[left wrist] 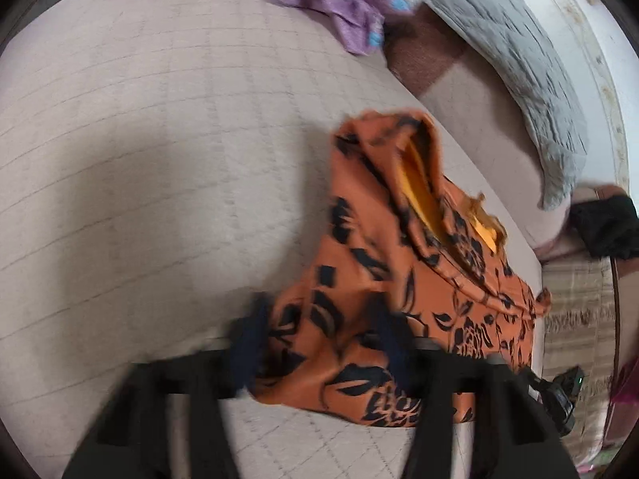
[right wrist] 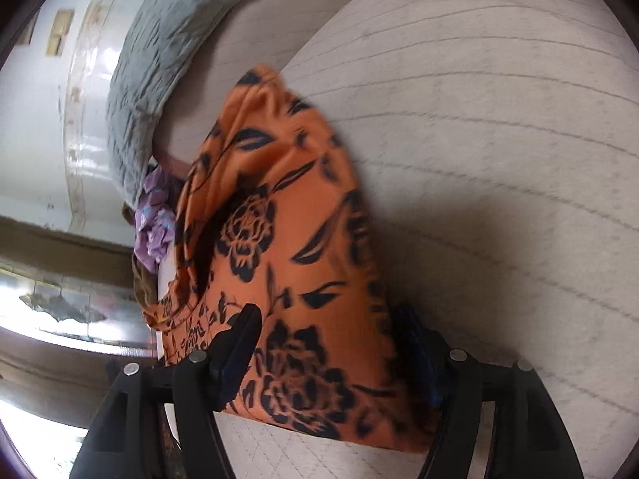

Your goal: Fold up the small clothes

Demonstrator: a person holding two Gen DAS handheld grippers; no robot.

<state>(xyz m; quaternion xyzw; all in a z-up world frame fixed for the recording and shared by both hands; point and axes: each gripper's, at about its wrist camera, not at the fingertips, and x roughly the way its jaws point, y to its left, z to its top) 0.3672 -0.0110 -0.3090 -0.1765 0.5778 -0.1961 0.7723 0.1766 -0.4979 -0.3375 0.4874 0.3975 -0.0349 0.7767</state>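
An orange garment with a black flower print (left wrist: 399, 279) lies on a pale quilted bed; its yellow lining shows at an opening. My left gripper (left wrist: 323, 335) has its dark fingers on either side of the garment's near edge, with cloth between them; the view is blurred. In the right wrist view the same garment (right wrist: 287, 247) stands bunched up from the bed. My right gripper (right wrist: 331, 343) has its fingers on either side of the cloth, the left finger (right wrist: 239, 339) in front of it, the right one mostly hidden behind it.
A purple garment (left wrist: 339, 0) lies at the bed's far side, also seen in the right wrist view (right wrist: 153, 219). A grey quilted blanket (left wrist: 519, 60) lies along the wall side. The bedspread (left wrist: 139, 139) stretches left. A black item (left wrist: 607, 223) sits near the bed edge.
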